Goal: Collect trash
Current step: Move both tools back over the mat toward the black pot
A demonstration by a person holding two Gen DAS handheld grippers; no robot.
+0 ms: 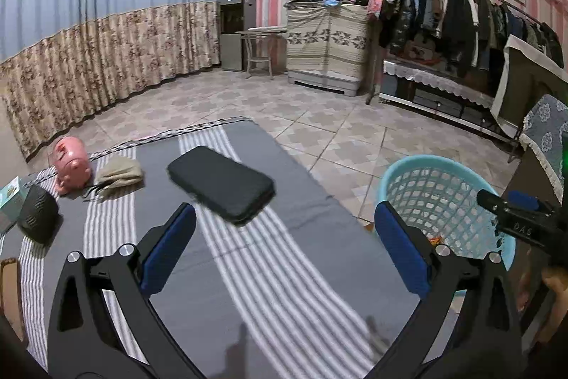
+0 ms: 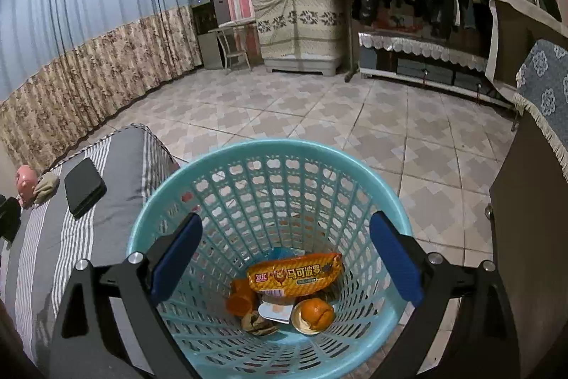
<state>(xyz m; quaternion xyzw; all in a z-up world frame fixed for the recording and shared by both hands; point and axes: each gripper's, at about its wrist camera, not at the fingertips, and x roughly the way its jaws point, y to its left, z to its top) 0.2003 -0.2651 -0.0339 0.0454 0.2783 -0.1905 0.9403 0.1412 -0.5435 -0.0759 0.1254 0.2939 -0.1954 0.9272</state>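
L wrist view: left gripper (image 1: 284,244) jaws wide apart, nothing between them, over a grey striped sheet (image 1: 248,272). Black case (image 1: 220,184) lies ahead; pink piggy bank (image 1: 71,168) and a beige cloth (image 1: 119,174) further left. Teal basket (image 1: 415,173) on the tiled floor (image 1: 319,116) at right, partly cut off by a pad.

R wrist view: right gripper (image 2: 285,258) jaws wide, holding nothing, above the basket (image 2: 277,151). Inside: orange snack wrapper (image 2: 294,274), orange peel (image 2: 316,315), other scraps hard to make out.
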